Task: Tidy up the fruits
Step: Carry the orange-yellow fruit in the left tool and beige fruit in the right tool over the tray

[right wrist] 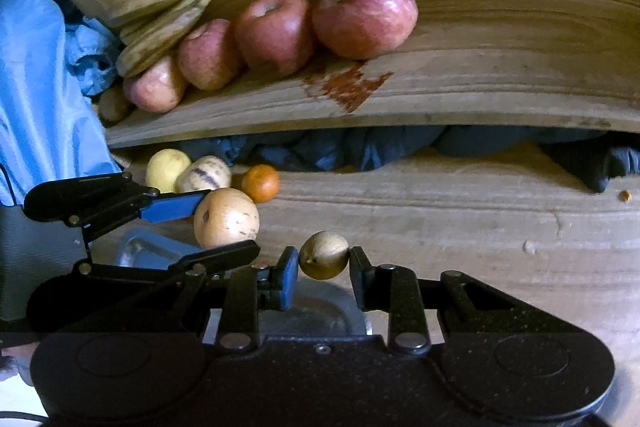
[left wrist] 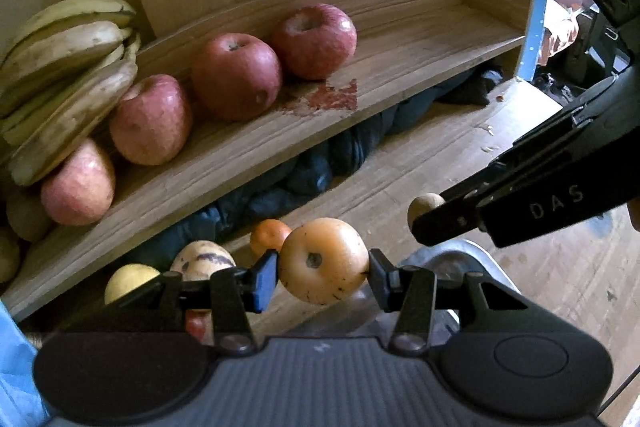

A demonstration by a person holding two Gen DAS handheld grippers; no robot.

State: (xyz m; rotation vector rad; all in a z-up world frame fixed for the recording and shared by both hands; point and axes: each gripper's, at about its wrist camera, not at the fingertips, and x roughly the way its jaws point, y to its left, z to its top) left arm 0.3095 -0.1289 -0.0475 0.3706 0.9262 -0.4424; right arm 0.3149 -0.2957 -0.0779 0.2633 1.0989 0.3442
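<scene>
My left gripper [left wrist: 323, 267] is shut on a round tan-orange fruit [left wrist: 323, 261] with dark specks, held above the lower wooden surface; it also shows in the right wrist view [right wrist: 226, 218]. My right gripper [right wrist: 324, 261] is shut on a small brown-green round fruit [right wrist: 324, 255], to the right of the left gripper; that fruit shows in the left wrist view [left wrist: 424, 206]. Several red apples [left wrist: 236, 75] and a bunch of bananas [left wrist: 68, 67] lie on the wooden shelf [left wrist: 400, 39].
A small orange [right wrist: 260, 183], a striped pale fruit [right wrist: 204, 174] and a yellow fruit [right wrist: 167, 169] lie on the lower surface under the shelf. Dark blue cloth [right wrist: 360, 147] is stuffed below the shelf. A metal tray [right wrist: 152, 251] lies below the grippers. Blue fabric [right wrist: 36, 87] hangs left.
</scene>
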